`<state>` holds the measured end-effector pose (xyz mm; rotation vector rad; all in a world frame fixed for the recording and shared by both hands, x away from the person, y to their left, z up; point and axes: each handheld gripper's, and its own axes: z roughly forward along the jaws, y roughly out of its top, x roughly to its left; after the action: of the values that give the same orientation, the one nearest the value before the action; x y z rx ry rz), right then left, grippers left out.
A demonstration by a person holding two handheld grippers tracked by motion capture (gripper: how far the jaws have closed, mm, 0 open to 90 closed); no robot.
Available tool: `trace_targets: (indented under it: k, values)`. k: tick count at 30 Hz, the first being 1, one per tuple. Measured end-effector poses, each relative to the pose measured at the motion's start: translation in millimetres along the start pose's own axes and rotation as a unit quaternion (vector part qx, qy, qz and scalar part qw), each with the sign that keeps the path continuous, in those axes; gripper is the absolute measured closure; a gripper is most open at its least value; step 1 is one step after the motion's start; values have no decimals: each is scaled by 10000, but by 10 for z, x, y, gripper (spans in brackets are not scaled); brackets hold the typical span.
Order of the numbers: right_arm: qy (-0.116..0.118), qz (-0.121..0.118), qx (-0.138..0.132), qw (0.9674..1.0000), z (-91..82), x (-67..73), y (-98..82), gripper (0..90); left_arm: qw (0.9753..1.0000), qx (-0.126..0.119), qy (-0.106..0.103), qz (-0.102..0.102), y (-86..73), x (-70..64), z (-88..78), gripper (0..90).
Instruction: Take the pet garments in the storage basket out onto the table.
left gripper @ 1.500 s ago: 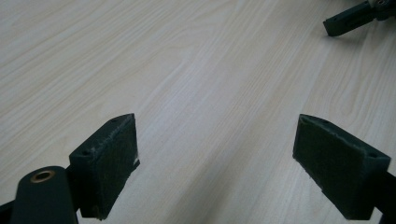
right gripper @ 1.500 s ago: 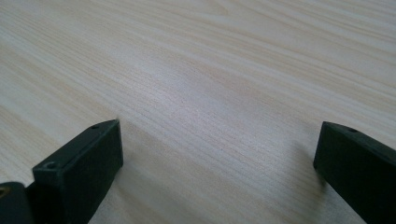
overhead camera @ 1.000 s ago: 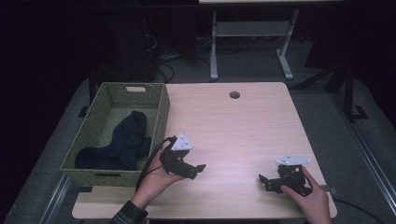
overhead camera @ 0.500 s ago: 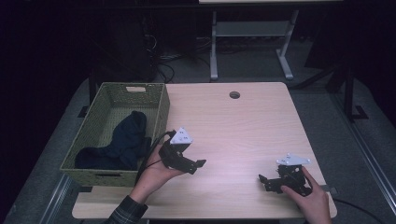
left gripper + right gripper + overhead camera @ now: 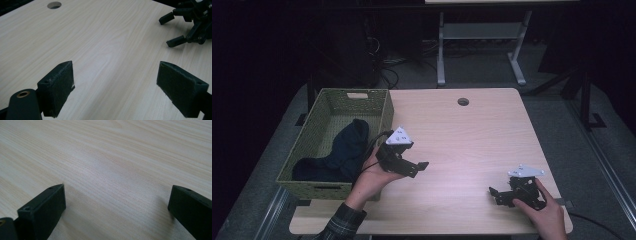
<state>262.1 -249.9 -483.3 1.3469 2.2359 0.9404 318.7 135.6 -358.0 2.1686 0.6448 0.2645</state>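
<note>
My left gripper is held a little above the wooden table, just right of a green woven basket, and it is open with nothing between its pads. A dark blue cloth lies inside the basket. My right gripper rests low near the table's front right corner, open and empty. In the left gripper view the right gripper appears at the upper right, its jaws apart. Bare wood lies between the right gripper's own pads.
A round cable hole sits near the table's far edge. Behind the table stand a white metal frame and loose cables on a dark floor. A cable trails off the front right edge.
My left gripper has risen and shifted slightly away from the front edge, staying open. The right gripper has stayed put.
</note>
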Motion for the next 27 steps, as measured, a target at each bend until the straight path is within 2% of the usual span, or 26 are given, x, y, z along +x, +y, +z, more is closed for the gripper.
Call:
trace_targets:
  k: [8,11,14,27]
  values:
    - [0,-5,-4,10000,1,-1,0,10,9999,-105,22,-125,18,111,-70,135]
    - [-2,-9,-3,10000,0,-2,0,10,9999,-97,47,-108,26,157,-104,135]
    - [-4,0,-2,10000,0,0,0,10,9997,-123,149,-120,31,219,-156,137]
    - [-4,-4,-1,10000,0,0,0,11,9990,-253,281,-246,-35,388,-356,139]
